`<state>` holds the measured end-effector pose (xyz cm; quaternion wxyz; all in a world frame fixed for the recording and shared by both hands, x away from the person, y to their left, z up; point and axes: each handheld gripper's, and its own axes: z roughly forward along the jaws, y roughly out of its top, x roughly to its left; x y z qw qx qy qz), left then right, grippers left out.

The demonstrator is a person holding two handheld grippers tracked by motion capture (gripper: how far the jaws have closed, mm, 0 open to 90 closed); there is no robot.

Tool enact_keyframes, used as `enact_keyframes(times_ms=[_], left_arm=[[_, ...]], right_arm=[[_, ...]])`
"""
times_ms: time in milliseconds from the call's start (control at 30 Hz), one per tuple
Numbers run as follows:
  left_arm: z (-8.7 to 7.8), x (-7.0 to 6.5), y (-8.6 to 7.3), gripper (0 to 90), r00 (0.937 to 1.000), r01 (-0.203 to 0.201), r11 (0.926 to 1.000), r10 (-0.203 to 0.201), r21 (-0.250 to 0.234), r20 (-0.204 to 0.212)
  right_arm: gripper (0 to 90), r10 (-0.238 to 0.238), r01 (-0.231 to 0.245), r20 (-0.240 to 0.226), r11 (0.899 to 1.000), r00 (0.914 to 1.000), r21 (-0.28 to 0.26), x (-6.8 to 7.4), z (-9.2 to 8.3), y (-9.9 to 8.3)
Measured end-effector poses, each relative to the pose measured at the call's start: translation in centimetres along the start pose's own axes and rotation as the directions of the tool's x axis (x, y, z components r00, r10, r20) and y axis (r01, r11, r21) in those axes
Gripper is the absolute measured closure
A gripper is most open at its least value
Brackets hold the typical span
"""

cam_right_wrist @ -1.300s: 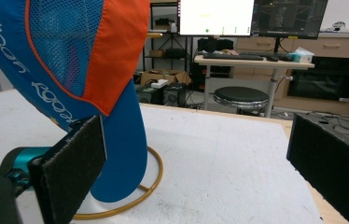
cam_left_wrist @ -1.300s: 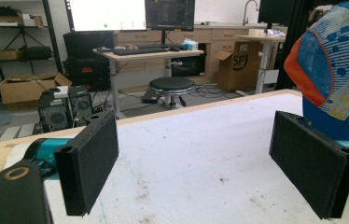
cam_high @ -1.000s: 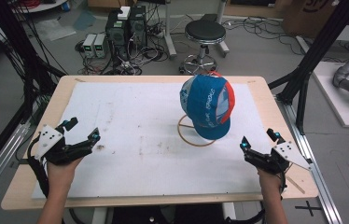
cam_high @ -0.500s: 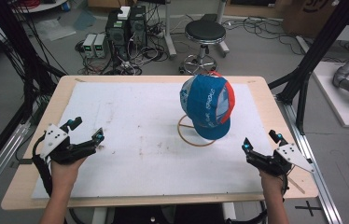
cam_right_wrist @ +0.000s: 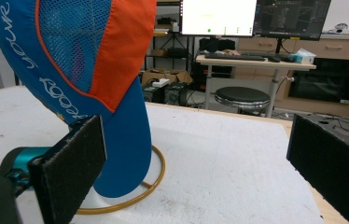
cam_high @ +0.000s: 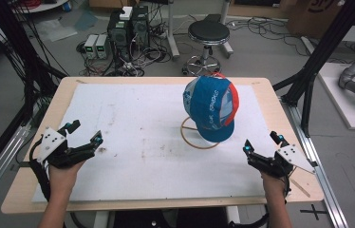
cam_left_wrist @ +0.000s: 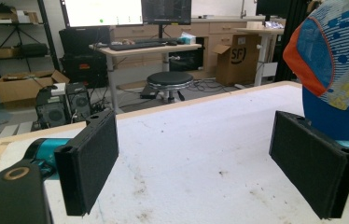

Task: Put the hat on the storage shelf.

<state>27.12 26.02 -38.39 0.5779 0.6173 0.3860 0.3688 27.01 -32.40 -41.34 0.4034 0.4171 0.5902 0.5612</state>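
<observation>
A blue and orange cap hangs on a stand with a yellow ring base, right of the table's middle. My left gripper is open near the front left edge, well away from the cap, which stands at the far right of its view. My right gripper is open at the front right, a short way from the cap's brim. The ring base lies just ahead of its left pad. Nothing is between either pair of jaws.
A white mat with dirt marks covers the wooden table. Beyond the far edge stand a black stool and computer boxes. Black frame posts rise at both sides.
My left gripper has shifted right and slightly forward over the mat. My right gripper has barely moved. The cap has stayed put.
</observation>
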Motion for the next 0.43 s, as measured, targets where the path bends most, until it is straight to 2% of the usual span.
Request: enact_keyframes(times_ms=[433], left_arm=[[-0.06,0.28,-0.08,16.0,1.0,0.004,1.0,-0.004,0.006,-0.004]], right_arm=[[4.4,0.001,-0.001,0.001,1.0,1.0,-0.002,-0.06,-0.01,-0.03]])
